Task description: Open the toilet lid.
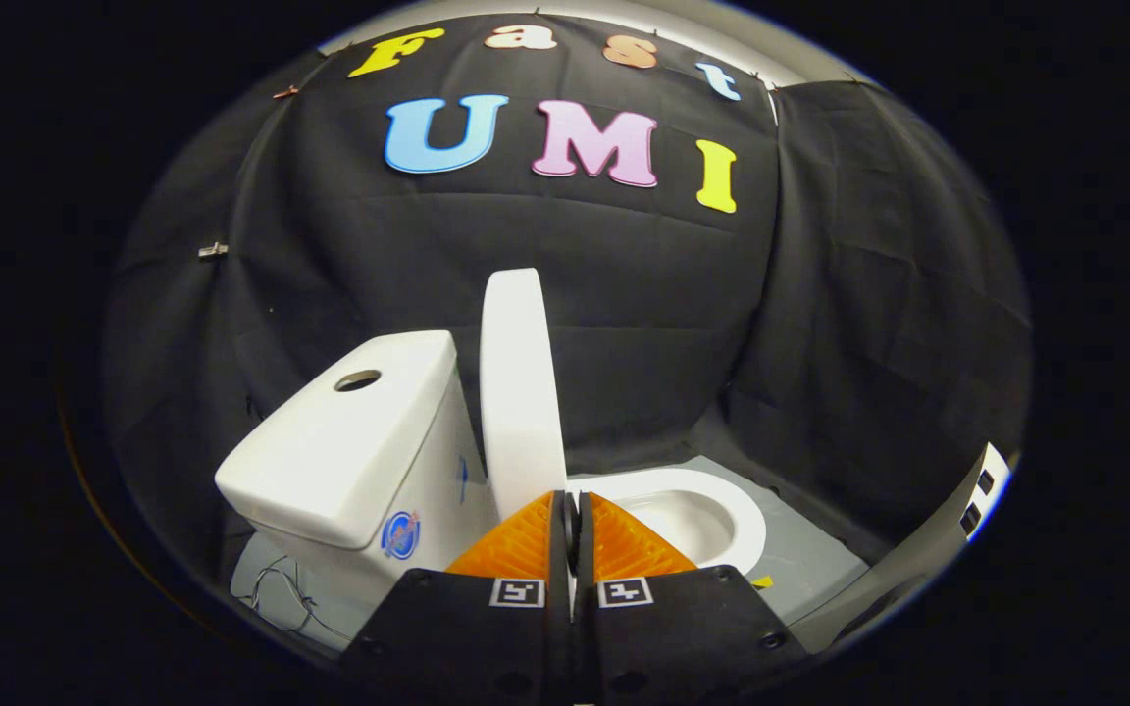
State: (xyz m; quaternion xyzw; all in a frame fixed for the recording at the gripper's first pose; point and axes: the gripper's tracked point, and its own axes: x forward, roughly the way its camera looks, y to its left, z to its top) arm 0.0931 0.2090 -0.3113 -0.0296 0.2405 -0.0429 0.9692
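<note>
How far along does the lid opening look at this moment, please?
Done: the toilet lid stands upright beside the tank, leaving the bowl uncovered. In hand: the gripper is shut, fingers together just below the lid's lower edge. Left: probably only backing away.

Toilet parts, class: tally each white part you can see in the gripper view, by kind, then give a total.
Tank: 1
Raised lid: 1
Bowl rim: 1
Total: 3
The gripper has its fingers shut, just short of the lid's lower edge.

The toilet lid stands straight up, next to the white tank. The gripper has its jaws pressed together just below the lid. The open bowl sits at 3 o'clock.
</note>
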